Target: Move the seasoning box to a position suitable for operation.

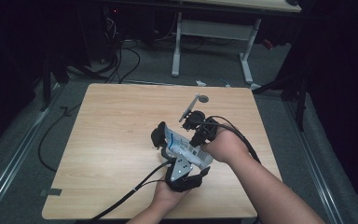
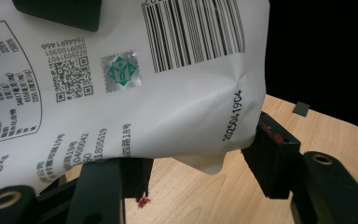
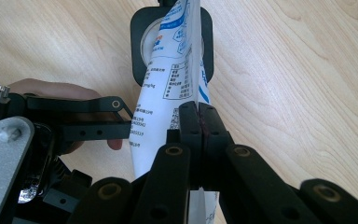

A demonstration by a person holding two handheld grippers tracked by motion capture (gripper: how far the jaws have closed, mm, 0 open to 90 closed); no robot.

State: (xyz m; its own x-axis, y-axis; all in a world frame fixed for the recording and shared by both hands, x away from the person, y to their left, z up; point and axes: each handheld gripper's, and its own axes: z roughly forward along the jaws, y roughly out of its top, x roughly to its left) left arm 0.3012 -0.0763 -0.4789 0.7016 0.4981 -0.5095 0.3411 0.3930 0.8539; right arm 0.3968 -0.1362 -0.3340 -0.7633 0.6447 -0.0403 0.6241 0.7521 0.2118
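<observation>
A light wood-grain tabletop [image 1: 116,154] is set on grey carpet, with dark surroundings, loose black cables [image 1: 121,60] on the floor behind it and a white-legged desk frame [image 1: 214,32] further back. A white printed pouch [image 1: 186,149] is held above the right-centre of the table, between the two grippers. On its face a barcode [image 2: 193,30], a QR code [image 2: 72,79], a green hologram sticker [image 2: 120,71], a nutrition table and a stamped date are seen; the material is creased near the lower corner. The right gripper [image 3: 199,116] is seen fully closed, pinching the pouch's thin edge. The left gripper [image 2: 196,163] is seen partly open, jaws straddling the pouch's lower edge; pad contact cannot be told. A black disc-shaped piece [image 3: 142,42] is seen at the pouch's far end.
</observation>
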